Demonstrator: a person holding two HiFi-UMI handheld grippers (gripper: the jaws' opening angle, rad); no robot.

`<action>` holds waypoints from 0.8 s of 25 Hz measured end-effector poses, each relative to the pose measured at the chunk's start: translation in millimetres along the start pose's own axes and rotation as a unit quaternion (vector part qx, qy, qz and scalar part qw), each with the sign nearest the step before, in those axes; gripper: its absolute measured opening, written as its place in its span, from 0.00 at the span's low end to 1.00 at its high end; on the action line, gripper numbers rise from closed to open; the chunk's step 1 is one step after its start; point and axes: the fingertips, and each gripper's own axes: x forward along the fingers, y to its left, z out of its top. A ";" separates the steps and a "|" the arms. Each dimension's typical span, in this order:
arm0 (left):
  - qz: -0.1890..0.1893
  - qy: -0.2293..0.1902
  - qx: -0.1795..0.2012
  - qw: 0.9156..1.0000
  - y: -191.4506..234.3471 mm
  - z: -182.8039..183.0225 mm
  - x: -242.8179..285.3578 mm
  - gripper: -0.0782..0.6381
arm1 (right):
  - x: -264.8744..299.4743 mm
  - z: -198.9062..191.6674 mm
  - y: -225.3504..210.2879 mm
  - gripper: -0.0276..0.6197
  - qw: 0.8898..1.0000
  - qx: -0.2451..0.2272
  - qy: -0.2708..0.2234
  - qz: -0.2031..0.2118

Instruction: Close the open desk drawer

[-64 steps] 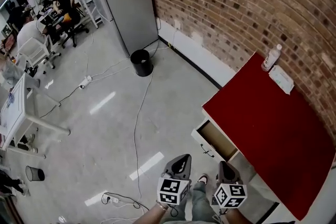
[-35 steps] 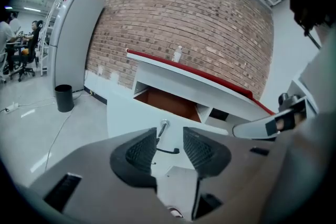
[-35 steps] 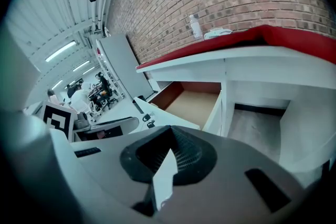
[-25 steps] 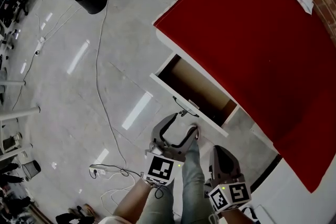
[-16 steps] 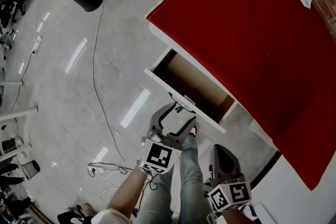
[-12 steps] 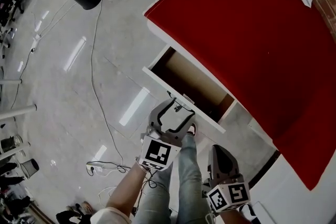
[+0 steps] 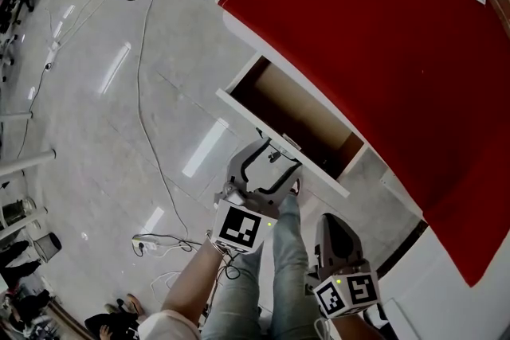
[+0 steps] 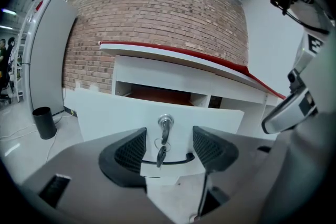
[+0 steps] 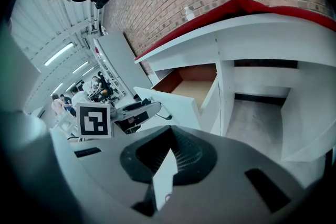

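The desk with its red top fills the upper right of my head view. Its drawer hangs out toward the lower left, well open, with the brown inside bare as far as I can see.

My left gripper sits at the centre of the frame, right up against the white drawer front. Its jaws are apart with nothing clamped between them. In the left gripper view they stand either side of the dark bow handle at lower centre. I cannot tell whether the pads already touch the panel.

My right gripper hangs lower right, beside the person's leg and clear of the desk, jaws together and empty.

As I read it, the push is about to begin. I would leave the jaws spread and press both pads flat on the panel, each side of the handle. The load then goes in square and the drawer runs straight on its rails rather than skewing and binding.

The small thing to mind is the key dangling from the lock at the centre of that view. I would keep the pads off it, drive slowly and level, and ease off as the front nears the desk frame.
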 end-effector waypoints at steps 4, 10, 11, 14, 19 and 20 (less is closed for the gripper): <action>0.000 0.001 0.003 1.000 0.5 0.3 0.9 0.49 | 3.1 0.4 -0.5 0.04 1.000 -0.005 0.004 0.001; 0.002 0.008 0.002 1.000 0.4 1.4 1.0 0.49 | 3.2 1.1 -2.1 0.04 1.000 -0.007 0.009 -0.003; 0.002 0.007 0.002 1.000 0.3 1.5 1.0 0.49 | 3.4 0.7 -2.9 0.04 1.000 -0.007 0.010 -0.004; 0.002 0.008 0.001 1.000 0.5 0.9 0.9 0.49 | 4.5 -1.8 -4.6 0.04 1.000 -0.010 0.013 -0.006; -0.003 0.016 0.003 1.000 0.3 -1.2 1.0 0.49 | 4.7 -7.8 -5.6 0.04 1.000 -0.011 0.018 -0.009; -0.001 0.018 0.000 1.000 0.0 -1.6 1.1 0.49 | 4.8 -9.2 -5.2 0.04 1.000 -0.011 0.019 -0.010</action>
